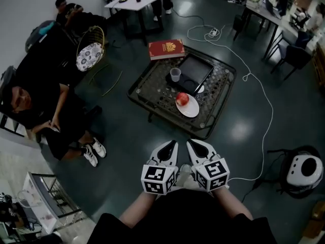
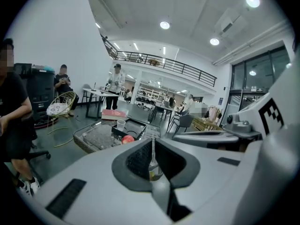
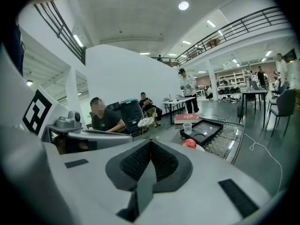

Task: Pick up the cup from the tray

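Note:
A clear plastic cup (image 1: 175, 74) stands at the left edge of a black tray (image 1: 195, 70) on a low mesh-topped table (image 1: 152, 88). In the left gripper view the cup (image 2: 121, 124) and tray (image 2: 137, 127) lie far ahead; in the right gripper view the cup (image 3: 187, 128) stands by the tray (image 3: 206, 128). My left gripper (image 1: 170, 146) and right gripper (image 1: 194, 146) are held side by side near my body, well short of the table. Both are shut and hold nothing.
A red apple (image 1: 182, 98) rests on a white plate (image 1: 193, 110) at the table's near side, and a red book (image 1: 166, 49) lies at its far corner. People sit at the left beside a wicker chair (image 1: 90, 50). A white cable (image 1: 264, 111) runs across the floor at the right.

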`<action>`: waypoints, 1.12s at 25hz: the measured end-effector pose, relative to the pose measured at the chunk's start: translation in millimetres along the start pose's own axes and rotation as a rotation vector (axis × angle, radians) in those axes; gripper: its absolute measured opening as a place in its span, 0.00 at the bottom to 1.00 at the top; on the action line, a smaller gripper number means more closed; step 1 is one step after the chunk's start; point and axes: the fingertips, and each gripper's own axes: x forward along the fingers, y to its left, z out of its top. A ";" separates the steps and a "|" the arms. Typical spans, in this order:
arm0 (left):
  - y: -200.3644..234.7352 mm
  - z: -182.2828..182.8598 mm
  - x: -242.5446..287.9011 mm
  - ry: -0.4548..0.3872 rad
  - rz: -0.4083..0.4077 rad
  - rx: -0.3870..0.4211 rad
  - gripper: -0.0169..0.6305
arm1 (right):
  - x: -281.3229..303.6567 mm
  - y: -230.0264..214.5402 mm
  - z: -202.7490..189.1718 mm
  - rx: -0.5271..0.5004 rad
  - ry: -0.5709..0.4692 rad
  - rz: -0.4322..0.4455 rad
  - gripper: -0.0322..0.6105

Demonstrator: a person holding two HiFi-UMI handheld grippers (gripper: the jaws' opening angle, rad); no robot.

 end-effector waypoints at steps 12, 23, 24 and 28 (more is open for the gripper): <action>-11.5 13.3 51.2 -0.006 0.040 -0.006 0.07 | 13.3 -47.1 15.6 -0.038 0.005 0.055 0.07; -12.6 18.6 68.8 0.013 0.079 -0.008 0.07 | 21.4 -66.0 21.3 -0.036 0.016 0.084 0.07; -12.2 18.4 69.6 0.017 0.083 -0.008 0.07 | 21.8 -66.9 21.8 -0.033 0.017 0.085 0.07; -6.6 14.5 70.0 0.030 0.101 -0.024 0.07 | 25.9 -66.8 20.6 -0.023 0.027 0.092 0.07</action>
